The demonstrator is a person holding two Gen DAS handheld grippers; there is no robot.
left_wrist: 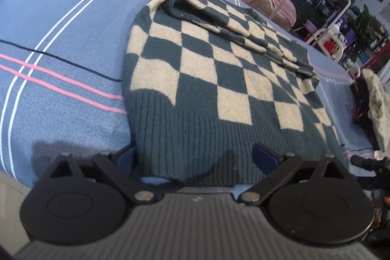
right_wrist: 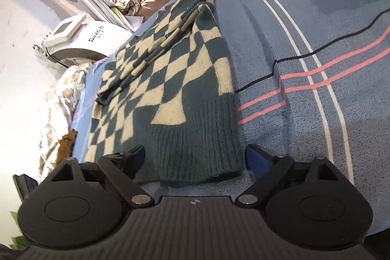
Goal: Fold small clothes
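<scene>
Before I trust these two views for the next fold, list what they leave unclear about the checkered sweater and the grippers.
- Left wrist view: the green-and-cream checkered knit sweater hides the left gripper's left fingertip under its ribbed hem.
- Right wrist view: whether the right gripper's open fingers touch the hem is unclear.
- Both views: the folded sleeves cover the sweater's neckline.
- The thin black cable runs under the sweater; its end is hidden.

Both my wrist cams sit low & close at the sweater [left_wrist: 207, 79] hem; both share sweater [right_wrist: 170, 79] + bed [left_wrist: 61, 28].
</scene>
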